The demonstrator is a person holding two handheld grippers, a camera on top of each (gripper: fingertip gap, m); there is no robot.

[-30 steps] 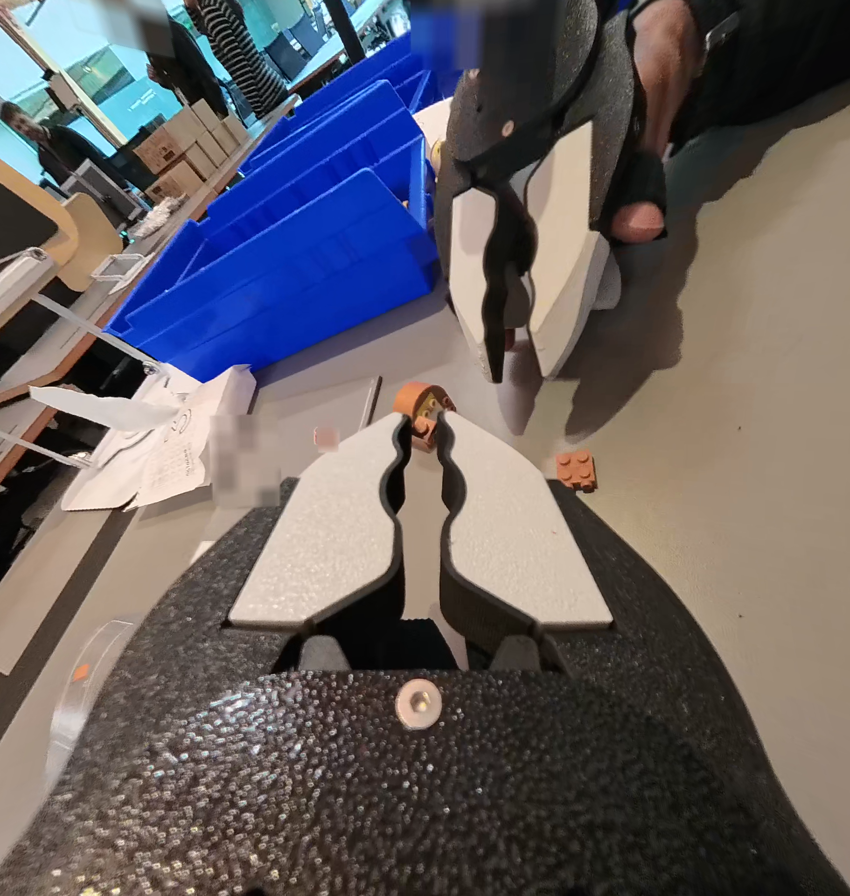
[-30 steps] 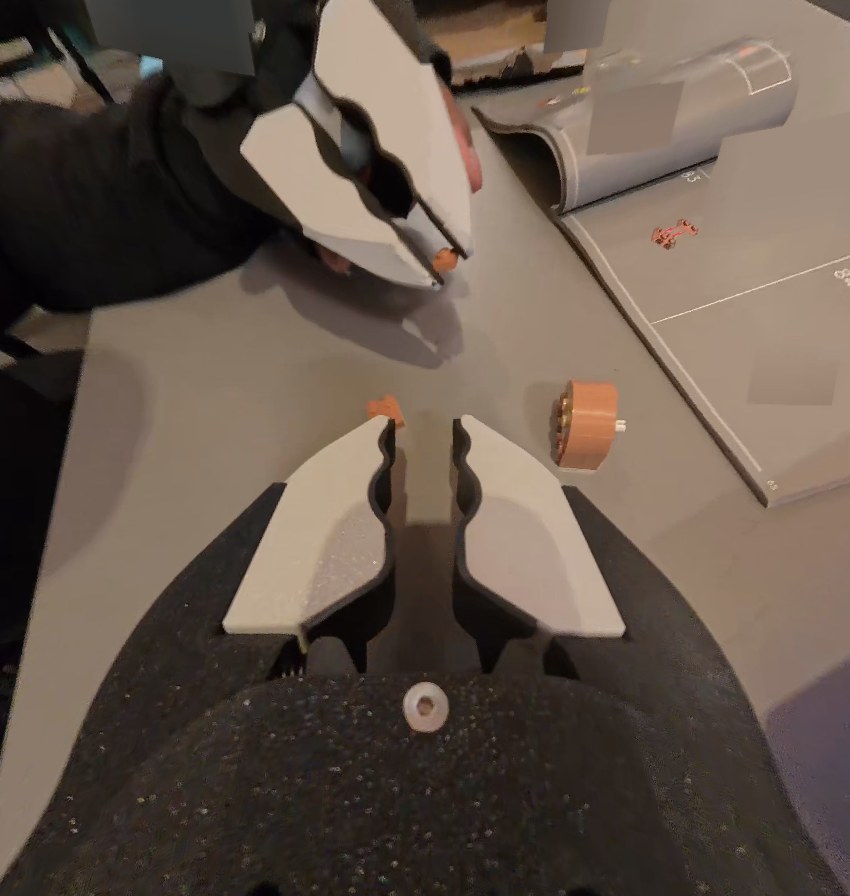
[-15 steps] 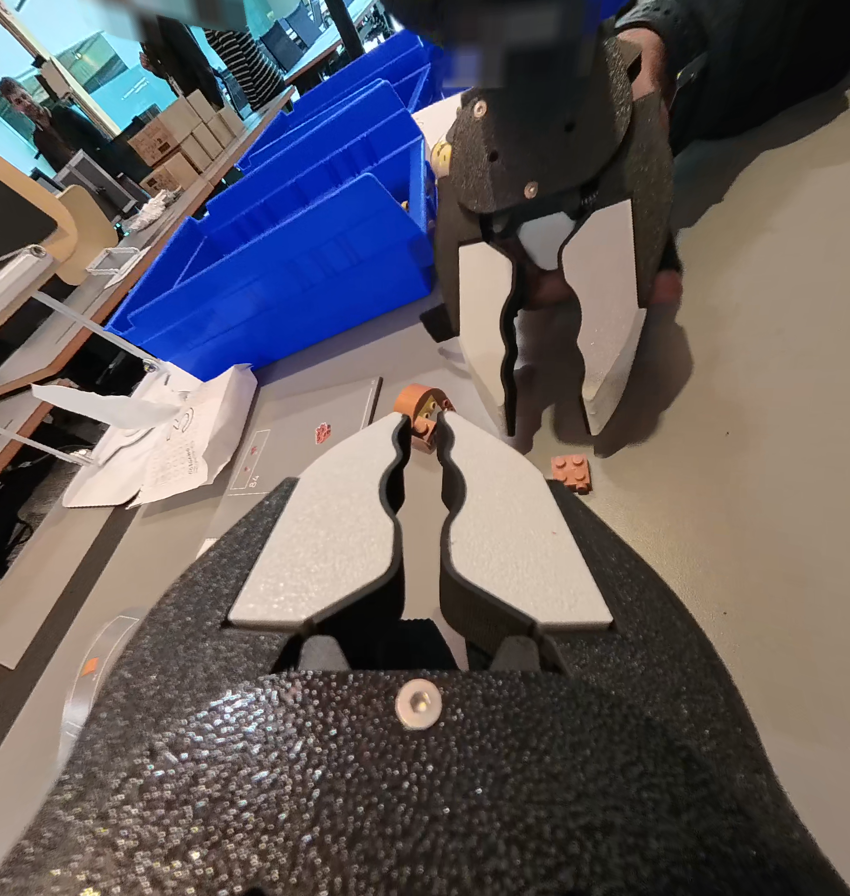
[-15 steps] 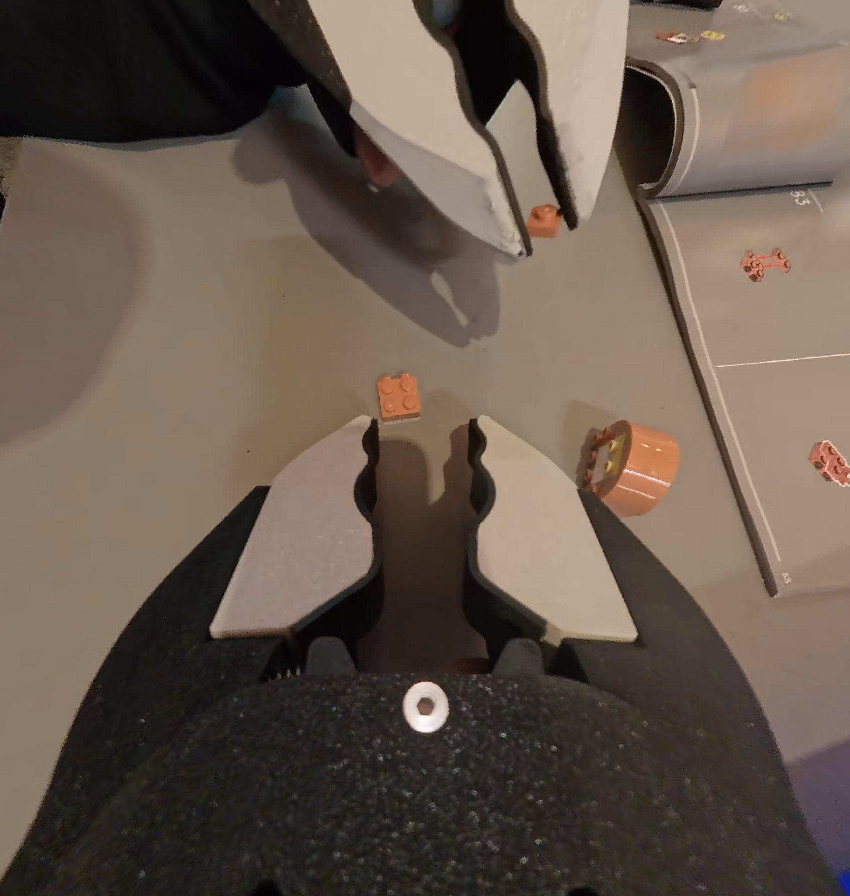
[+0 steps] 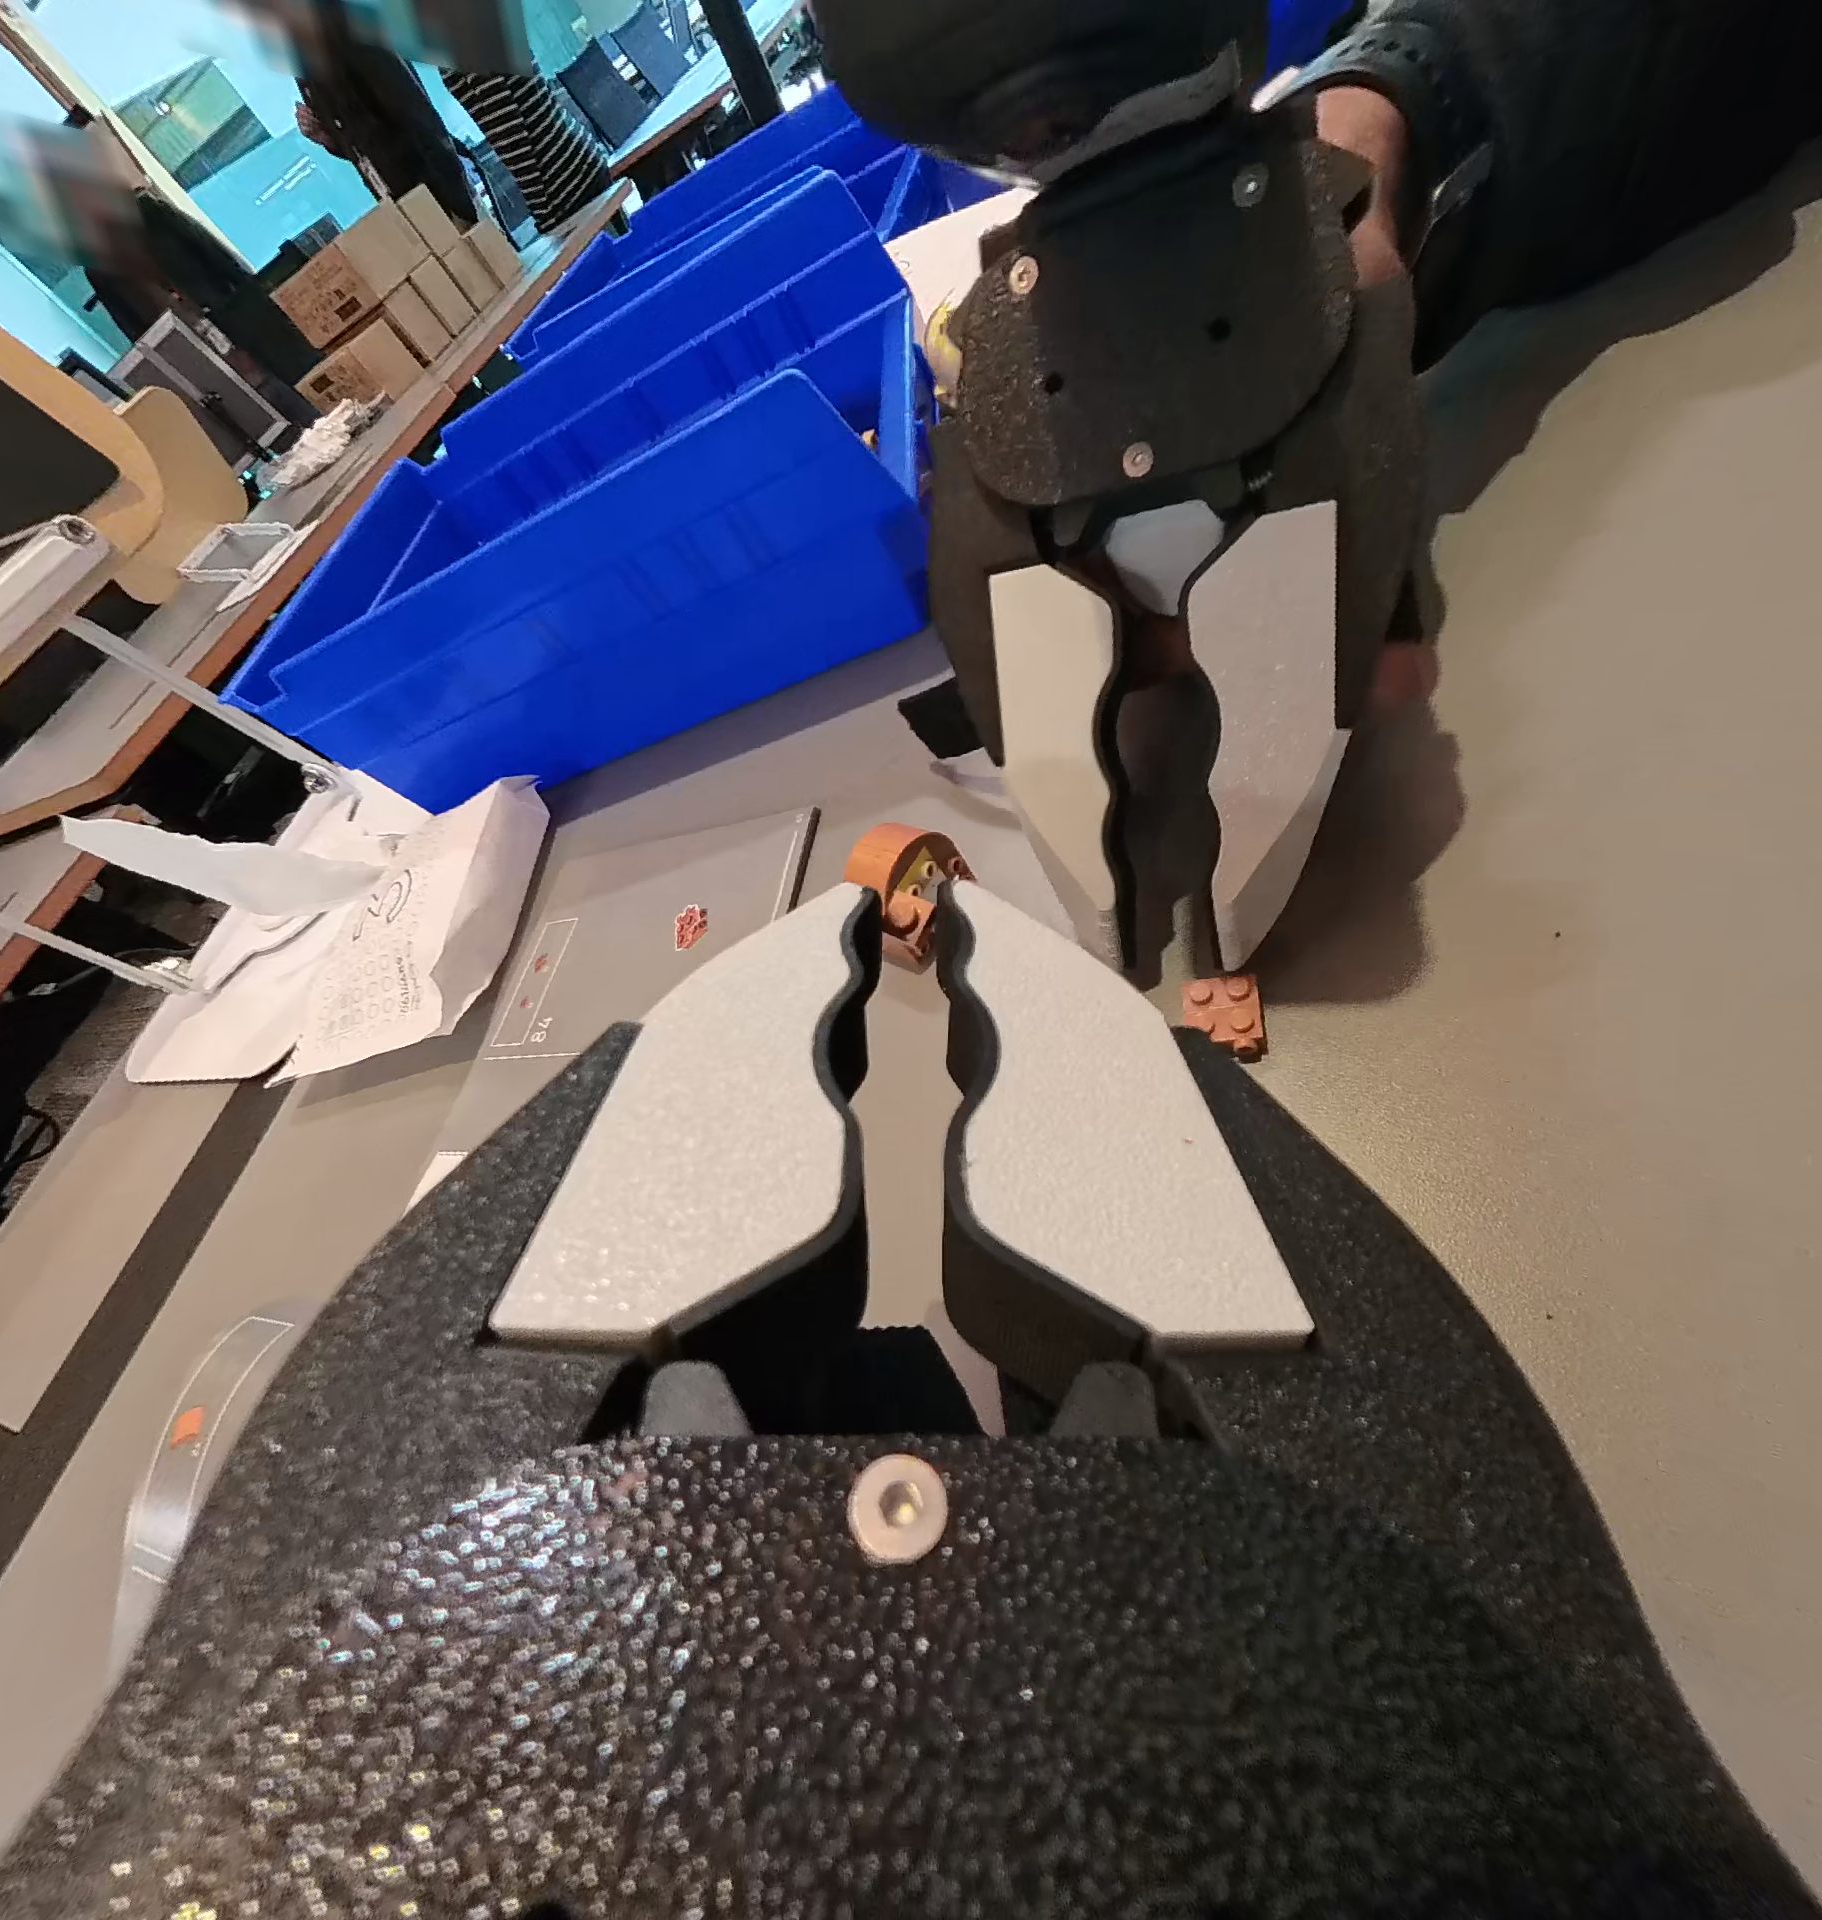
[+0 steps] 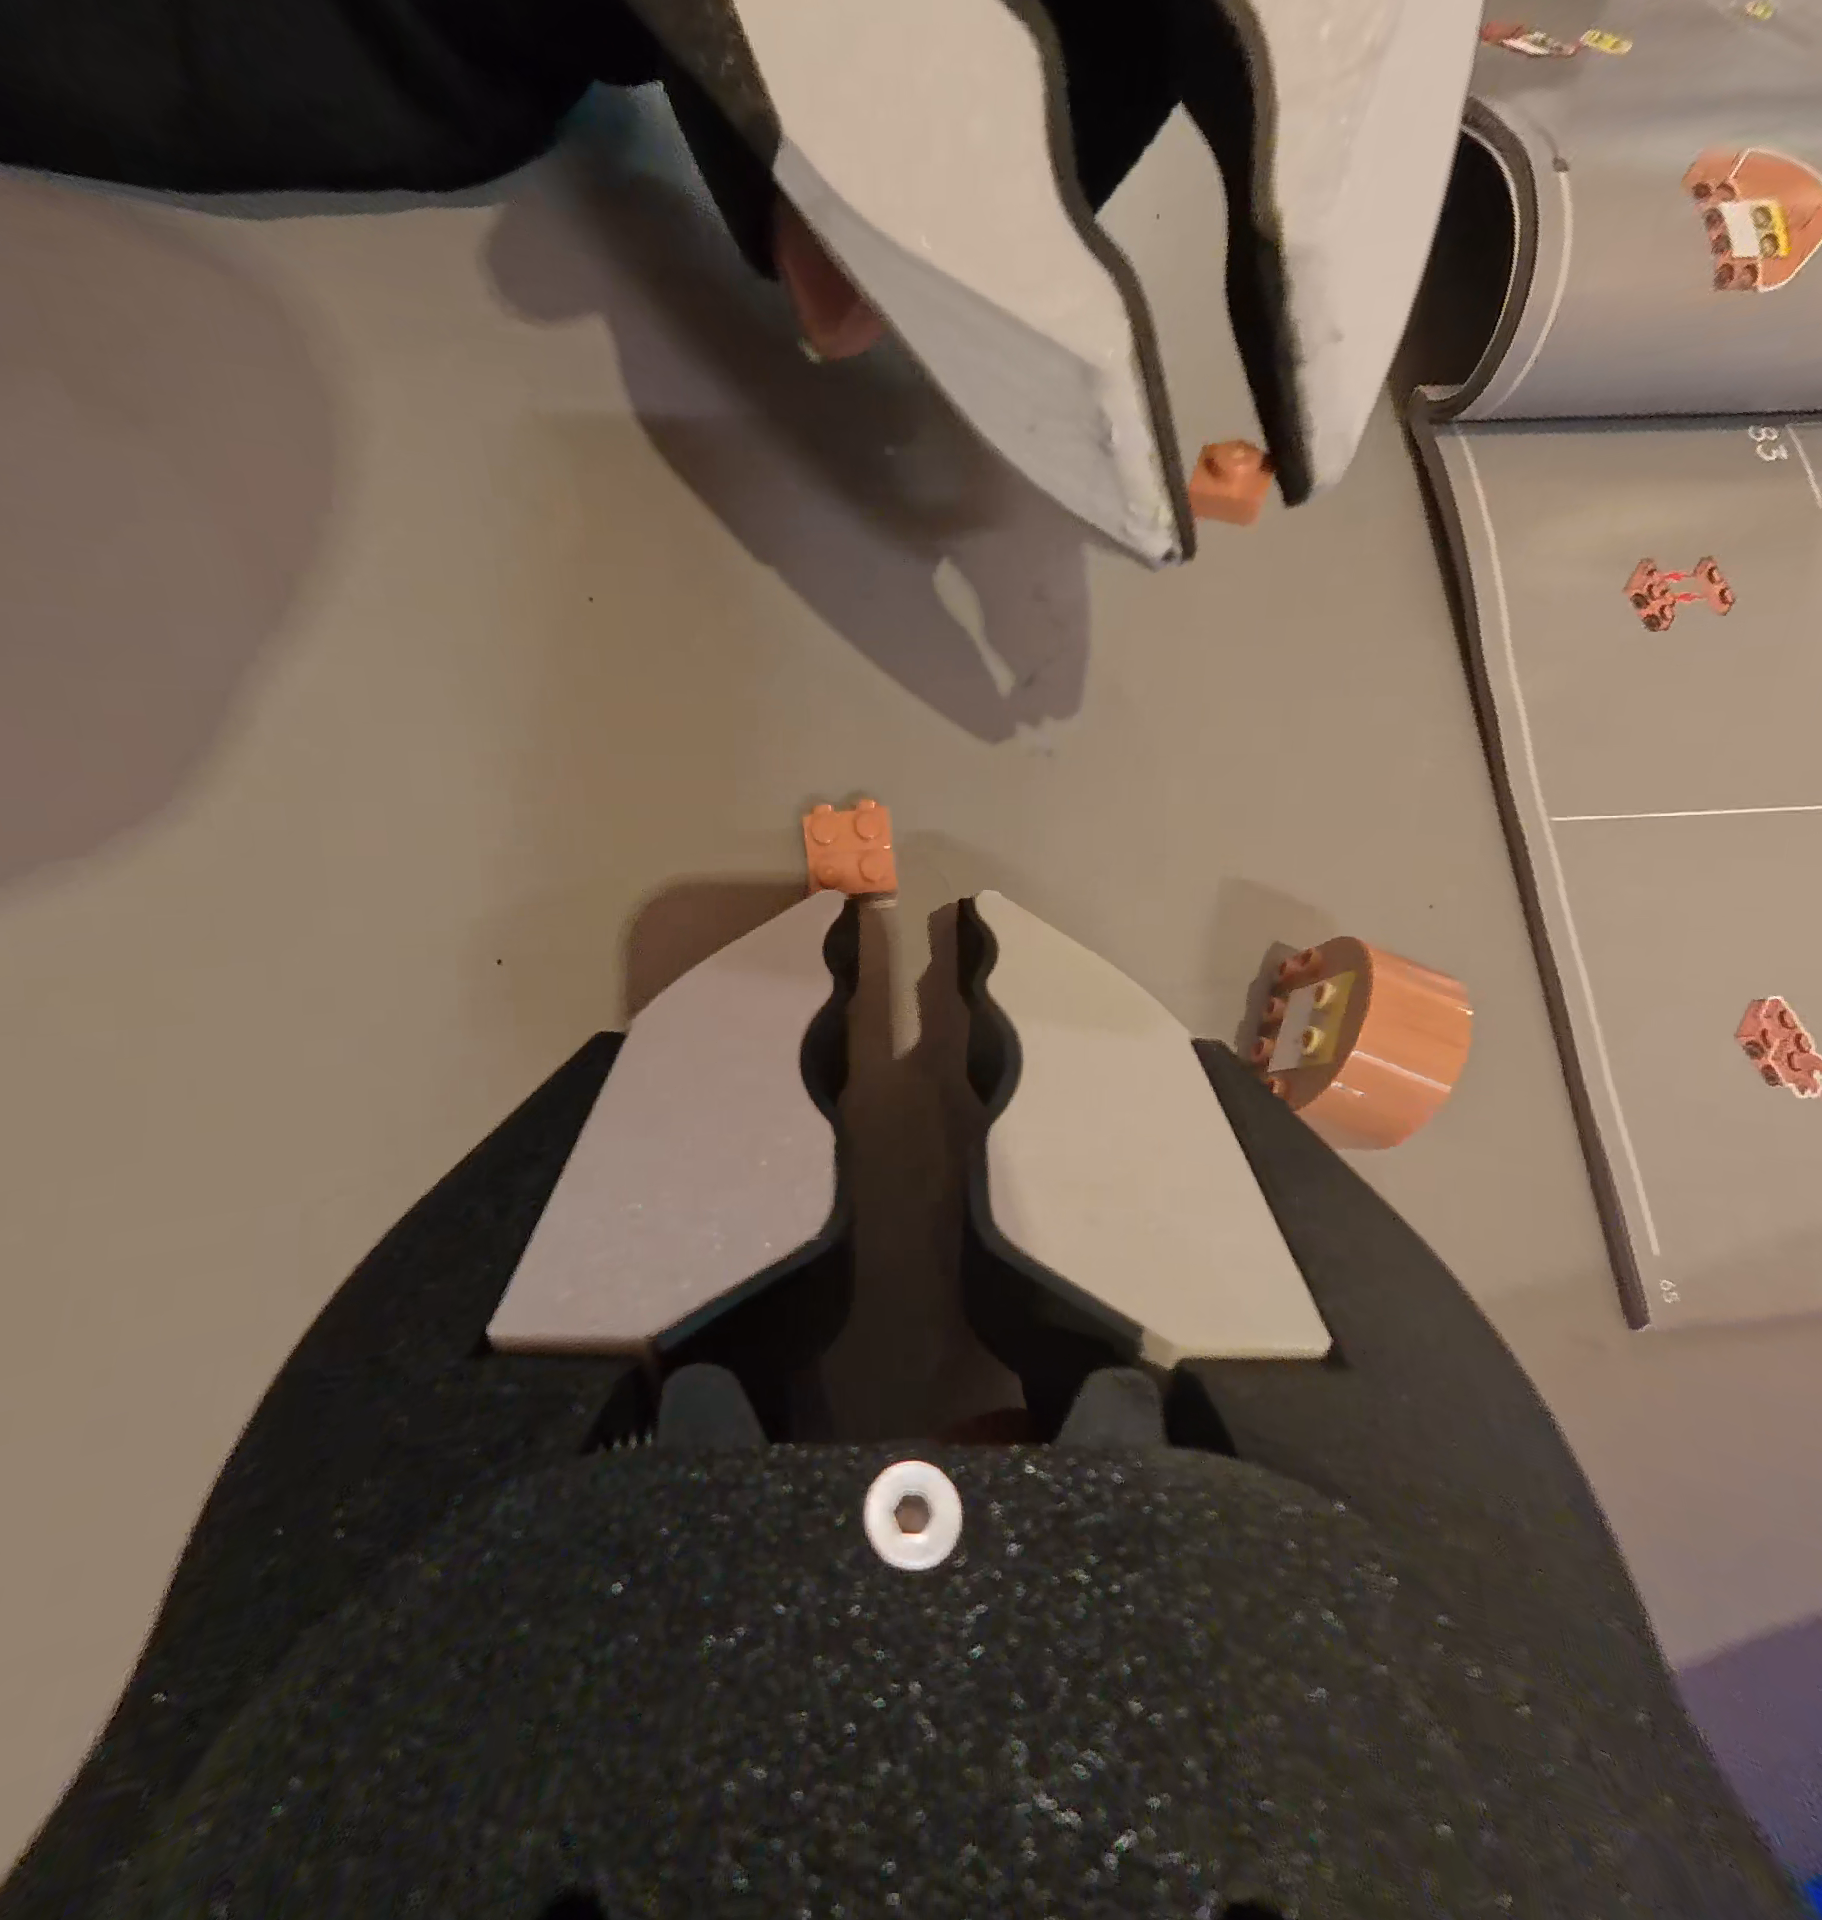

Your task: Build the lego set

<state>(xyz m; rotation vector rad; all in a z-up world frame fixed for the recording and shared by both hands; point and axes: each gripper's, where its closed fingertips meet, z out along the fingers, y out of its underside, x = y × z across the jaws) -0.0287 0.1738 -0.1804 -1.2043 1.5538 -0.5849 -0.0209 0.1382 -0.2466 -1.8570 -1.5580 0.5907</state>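
My left gripper (image 5: pixel 902 904) is shut on a small brown brick (image 5: pixel 907 928), held just above the grey table. The right wrist view shows the same brick (image 6: pixel 1234 483) pinched at the left gripper's (image 6: pixel 1234 520) tips. My right gripper (image 6: pixel 904 902) is open, tips down near the table. A flat brown four-stud plate (image 6: pixel 850 850) lies just beyond its left fingertip, not between the pads. In the left wrist view the right gripper (image 5: pixel 1177 945) stands right behind this plate (image 5: pixel 1224 1013). A round brown brick assembly (image 6: pixel 1385 1049) lies to the right; it also shows in the left wrist view (image 5: pixel 891 857).
An open instruction booklet (image 6: pixel 1717 831) lies on the table at the right, and shows in the left wrist view (image 5: pixel 658 914). Blue bins (image 5: pixel 626 582) stand behind it, with a crumpled white paper bag (image 5: pixel 346 935) beside them. People stand far off at the back. My hands' fingertips stand some 8 cm from each other.
My right gripper swung over and came down at the flat plate; its jaws widened, then narrowed, and hold nothing. My left gripper stayed still, shut on its small brick.
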